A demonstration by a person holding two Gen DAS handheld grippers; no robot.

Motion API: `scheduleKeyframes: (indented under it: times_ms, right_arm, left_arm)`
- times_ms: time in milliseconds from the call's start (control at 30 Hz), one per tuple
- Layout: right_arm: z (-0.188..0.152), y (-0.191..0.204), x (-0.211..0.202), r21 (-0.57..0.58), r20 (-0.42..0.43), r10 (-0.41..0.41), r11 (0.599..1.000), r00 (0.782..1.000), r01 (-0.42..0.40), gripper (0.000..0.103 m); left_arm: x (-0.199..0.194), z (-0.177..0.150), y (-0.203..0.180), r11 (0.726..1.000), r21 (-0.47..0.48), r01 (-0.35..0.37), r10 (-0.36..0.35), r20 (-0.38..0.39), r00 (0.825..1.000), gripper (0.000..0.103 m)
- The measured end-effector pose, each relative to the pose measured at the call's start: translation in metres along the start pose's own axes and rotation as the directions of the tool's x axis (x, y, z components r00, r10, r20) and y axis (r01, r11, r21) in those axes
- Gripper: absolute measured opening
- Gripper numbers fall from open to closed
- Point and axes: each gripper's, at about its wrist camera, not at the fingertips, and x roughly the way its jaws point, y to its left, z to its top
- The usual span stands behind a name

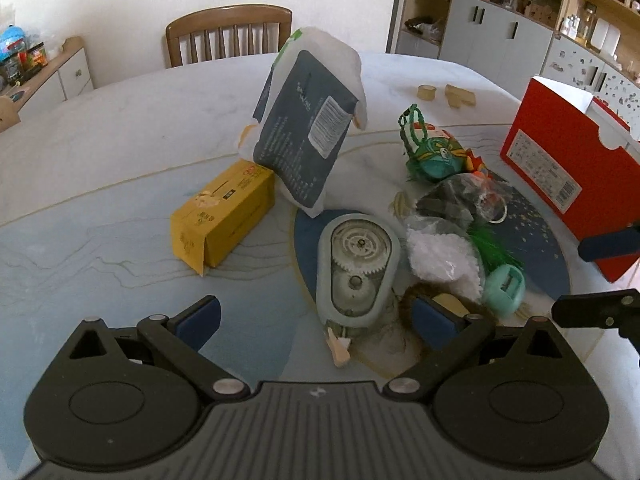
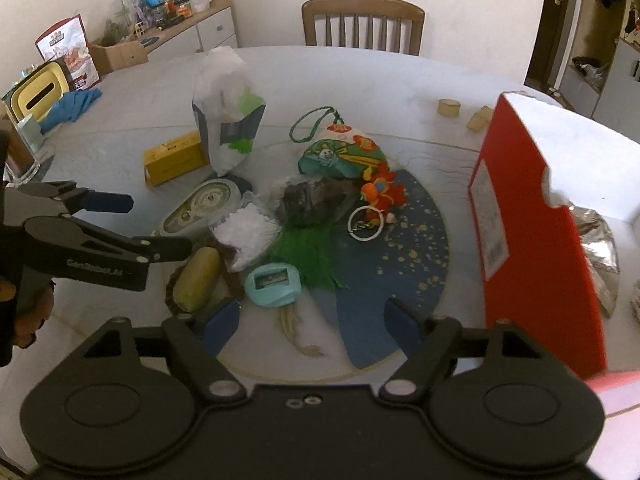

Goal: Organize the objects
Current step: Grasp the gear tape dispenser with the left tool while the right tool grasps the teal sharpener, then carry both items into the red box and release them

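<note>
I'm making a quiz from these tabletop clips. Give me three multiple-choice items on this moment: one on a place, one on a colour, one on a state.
1. Where does the yellow carton lie?
A. inside the red box
B. on the table beside the upright white-and-dark bag
C. on the chair

2. What colour is the small pencil sharpener?
A. mint green
B. black
C. red

3. How does the left gripper stand?
A. shut on the correction tape dispenser
B. shut on nothing
C. open, holding nothing

Answers:
1 B: the carton rests flat on the table, next to the bag.
2 A: its shell shows mint green in both views.
3 C: its blue pads stand wide apart on either side of the near end of the correction tape dispenser, pressing on nothing.
</note>
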Motion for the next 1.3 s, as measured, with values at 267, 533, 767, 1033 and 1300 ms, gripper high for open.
scheduleKeyframes:
  times_ms: [267,533,767,1033,1300]
  right_arm:
    - [0.008,0.006,0.016,0.014,-0.024,0.04,0.999,0.999,-0.04,0.066]
    - [0.01,0.003,0.029,0.048,-0.053,0.06,0.997,0.997,-0.057,0.055]
    - [0.014,0.006,0.035,0.054,-0.059,0.087,0.995,0.995,-0.084,0.049]
    - [0.015,0.007,0.037,0.058,-0.059,0.104,0.993,0.993,-0.101,0.039]
    - [0.013,0.003,0.029,0.079,-0.034,0.102,0.992,0.994,-0.099,0.036]
  left_arm:
    - [0.009,0.006,-0.005,1.0,0.022,0.0,0.0,0.015,1.0,0.098]
    - [0.013,0.009,-0.009,0.999,0.036,0.025,-0.026,0.025,0.999,0.087]
    - [0.015,0.012,-0.018,0.995,0.103,0.002,-0.005,0.028,1.0,0.066]
    - [0.013,0.014,-0.023,0.993,0.119,0.006,-0.009,0.026,1.0,0.048]
    - [0.005,0.011,-0.022,0.995,0.097,0.004,-0.006,0.02,1.0,0.047]
